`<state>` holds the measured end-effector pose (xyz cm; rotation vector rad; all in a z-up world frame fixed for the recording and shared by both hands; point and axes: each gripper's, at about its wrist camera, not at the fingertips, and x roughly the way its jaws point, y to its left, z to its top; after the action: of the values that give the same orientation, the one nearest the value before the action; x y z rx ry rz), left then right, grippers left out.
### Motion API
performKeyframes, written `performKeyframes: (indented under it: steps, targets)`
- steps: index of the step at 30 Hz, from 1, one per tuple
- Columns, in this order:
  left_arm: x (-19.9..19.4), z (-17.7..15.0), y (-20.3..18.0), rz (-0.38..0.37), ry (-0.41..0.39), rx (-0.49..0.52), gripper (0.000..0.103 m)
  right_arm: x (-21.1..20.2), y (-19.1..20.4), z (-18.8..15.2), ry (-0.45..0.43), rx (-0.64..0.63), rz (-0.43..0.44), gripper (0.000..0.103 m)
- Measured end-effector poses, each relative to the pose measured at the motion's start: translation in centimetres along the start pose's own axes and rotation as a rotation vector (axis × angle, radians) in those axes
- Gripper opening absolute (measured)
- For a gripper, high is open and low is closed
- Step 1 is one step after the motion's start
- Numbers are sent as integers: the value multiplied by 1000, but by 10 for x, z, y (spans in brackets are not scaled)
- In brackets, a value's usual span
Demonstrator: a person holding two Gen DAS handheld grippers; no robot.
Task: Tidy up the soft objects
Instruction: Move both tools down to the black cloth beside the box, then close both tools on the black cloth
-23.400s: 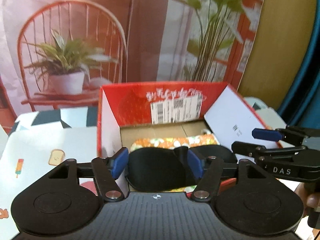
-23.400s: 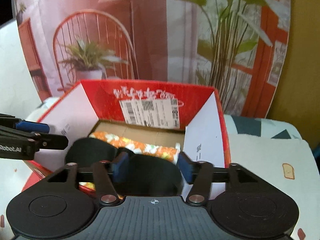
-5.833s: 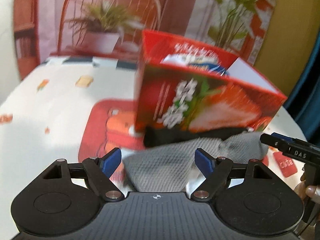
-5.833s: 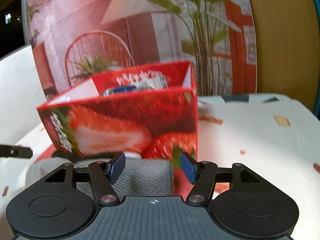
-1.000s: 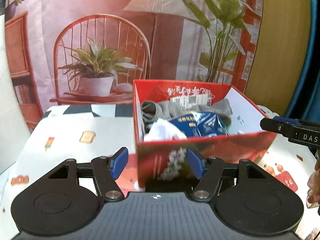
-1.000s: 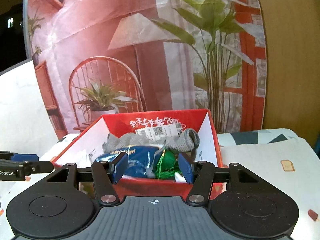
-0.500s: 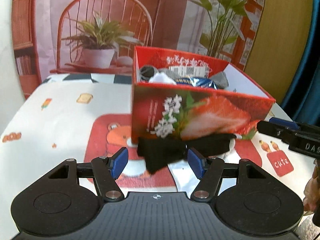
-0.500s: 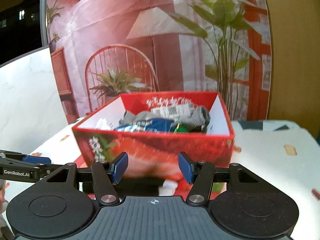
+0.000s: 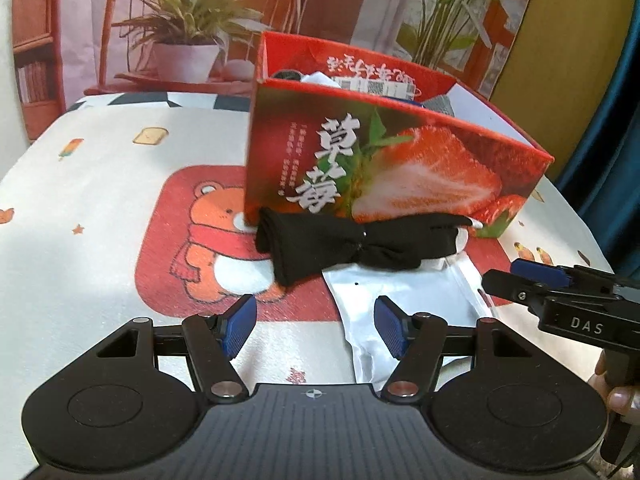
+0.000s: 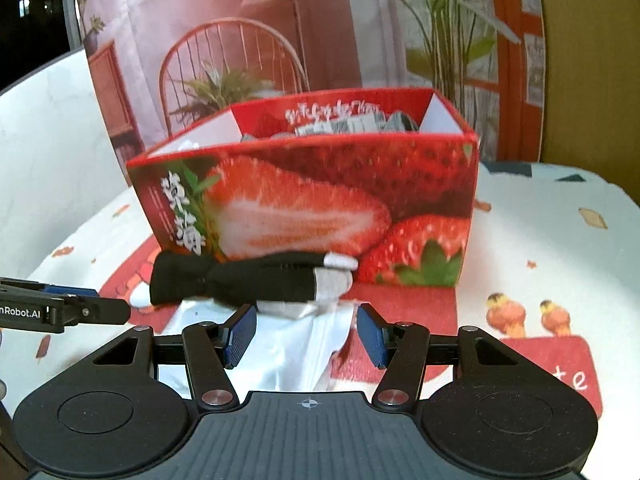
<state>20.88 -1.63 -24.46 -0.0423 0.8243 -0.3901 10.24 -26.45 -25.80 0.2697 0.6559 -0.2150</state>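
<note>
A red strawberry box (image 9: 400,168) (image 10: 320,200) stands on the table, with grey cloth and packets showing over its rim. In front of it lies a bundle of black socks (image 9: 352,244) (image 10: 248,278) with grey-white toes, resting partly on a white plastic pouch (image 9: 404,300) (image 10: 296,340). My left gripper (image 9: 312,322) hovers open just short of the socks, above the pouch's left edge and the mat. My right gripper (image 10: 302,334) is open over the pouch, close behind the socks' toe end. Nothing sits between either pair of pads.
The table carries a white cloth with a red bear mat (image 9: 200,240) under the box. A printed backdrop with a chair and plants (image 9: 184,32) stands behind. A finger (image 9: 618,396) of the person's hand shows at the right edge.
Both grippers have sunk from above the box's rim to table height in front of it. The socks and white pouch have come into view close ahead.
</note>
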Motion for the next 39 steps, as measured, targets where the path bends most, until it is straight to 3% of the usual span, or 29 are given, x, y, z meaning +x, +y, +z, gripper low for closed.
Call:
performKeyframes:
  steps: [12, 18, 27, 28, 30, 33, 39]
  targets:
    - [22, 22, 9, 10, -9, -48, 67, 18, -11, 12, 0, 8, -14, 53]
    - [40, 37, 12, -11, -12, -64, 67, 36, -15, 28, -12, 44, 3, 53]
    - [63, 40, 15, -54, 9, -79, 66, 67, -20, 31, 38, 124, 37, 55]
    - [64, 39, 15, -57, 12, -83, 65, 68, -20, 31, 41, 130, 43, 55]
    - [67, 37, 15, -62, 22, -80, 49, 71, -21, 31, 46, 143, 53, 55]
    - [71, 36, 14, -41, 33, -67, 37, 75, -21, 30, 52, 159, 67, 55]
    - [73, 35, 19, -40, 33, -71, 27, 80, -19, 29, 67, 164, 89, 44]
